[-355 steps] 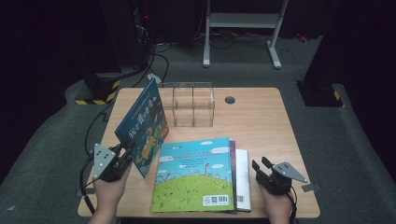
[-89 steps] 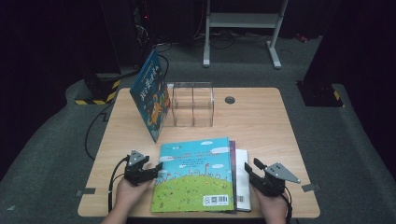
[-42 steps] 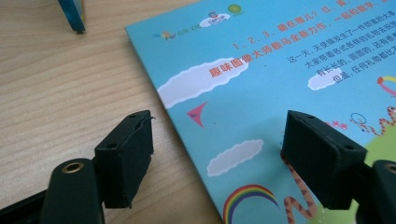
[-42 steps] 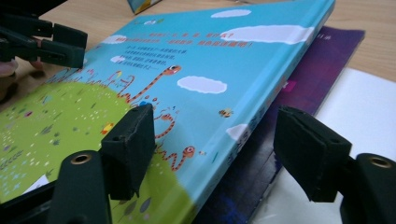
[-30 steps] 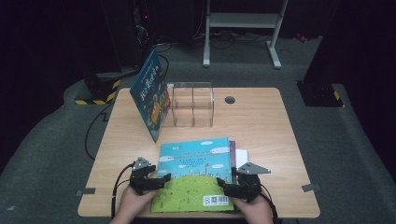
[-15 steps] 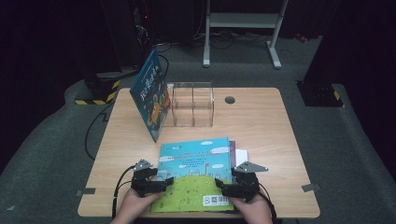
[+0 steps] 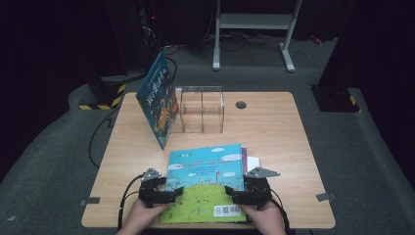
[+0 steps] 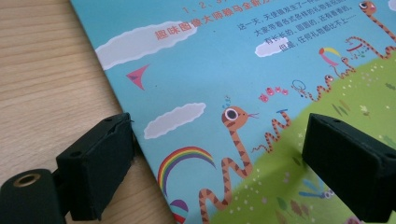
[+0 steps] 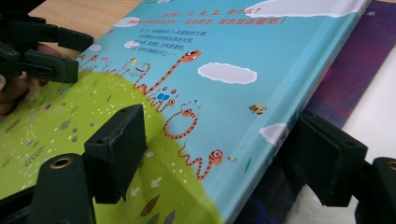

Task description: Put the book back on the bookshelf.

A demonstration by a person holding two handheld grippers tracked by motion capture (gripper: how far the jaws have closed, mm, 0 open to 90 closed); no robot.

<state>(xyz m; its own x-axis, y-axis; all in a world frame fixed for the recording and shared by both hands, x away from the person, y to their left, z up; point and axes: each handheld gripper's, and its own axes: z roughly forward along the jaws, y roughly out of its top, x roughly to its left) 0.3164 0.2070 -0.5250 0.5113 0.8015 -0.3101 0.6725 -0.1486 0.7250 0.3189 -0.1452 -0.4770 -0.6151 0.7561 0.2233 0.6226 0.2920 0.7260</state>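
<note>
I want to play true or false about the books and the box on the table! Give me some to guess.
1. A book leans against the clear box. True.
2. The clear box is full of books. False: nothing is inside it.
3. The top book of the stack shows snakes and clouds. True.
4. The left tool holds the top book in the air. False: the book lies flat on the stack, and the tool's jaws sit open at its left edge.
5. The right tool is at the top book's right edge. True.
6. The table is metal. False: it is light wood.
</note>
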